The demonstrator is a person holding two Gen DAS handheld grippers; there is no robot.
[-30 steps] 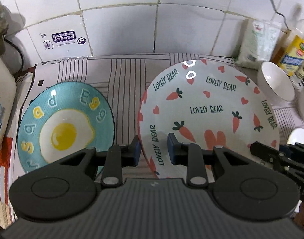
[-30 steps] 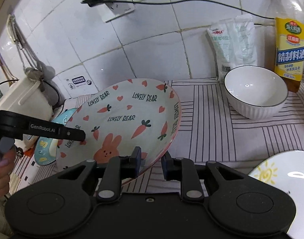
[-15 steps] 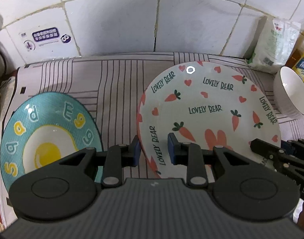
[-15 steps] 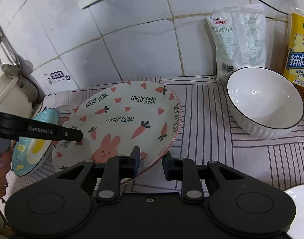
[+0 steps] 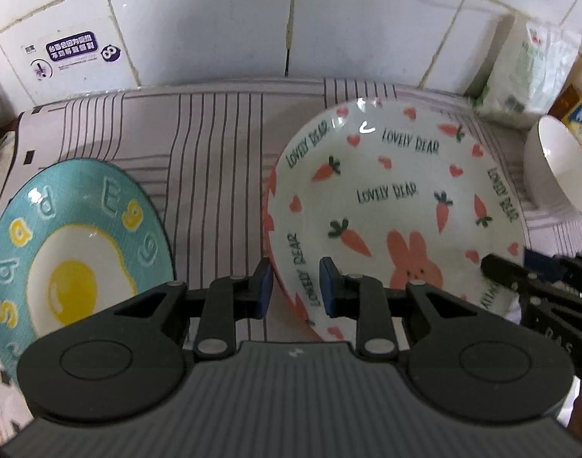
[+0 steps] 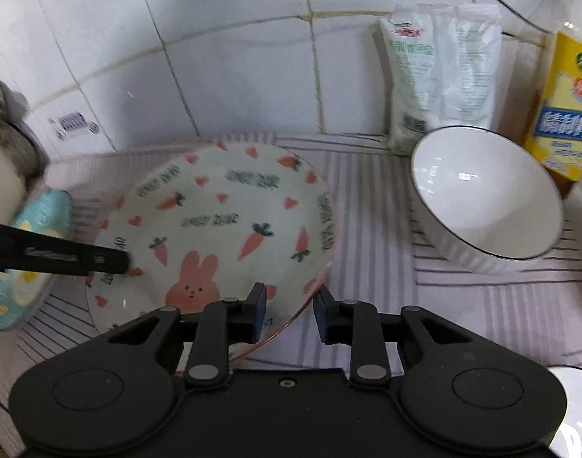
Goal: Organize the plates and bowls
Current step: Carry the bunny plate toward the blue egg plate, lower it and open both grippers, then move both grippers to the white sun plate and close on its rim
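Observation:
The white rabbit-and-carrot plate [image 5: 390, 194] [image 6: 222, 221] sits low over the striped cloth [image 5: 214, 145]. My left gripper [image 5: 294, 290] is shut on its left rim, one blue pad on each side. My right gripper [image 6: 289, 315] straddles the plate's near right rim. Its jaws are opening, and a gap shows between the right pad and the rim. A teal fried-egg plate [image 5: 73, 255] [image 6: 35, 229] lies on the cloth to the left, apart from the rabbit plate. A white bowl [image 6: 485, 198] [image 5: 561, 175] stands to the right.
The tiled wall [image 5: 214, 19] rises just behind the cloth. White bags [image 6: 439, 76] and a yellow-labelled bottle [image 6: 569, 114] stand at the back right. Another white dish [image 6: 573, 412] sits at the near right, and a white appliance [image 6: 0, 179] at the far left.
Both grippers carried the rabbit plate down and toward the wall. The right gripper's jaws have widened off the rim. The left grip is unchanged.

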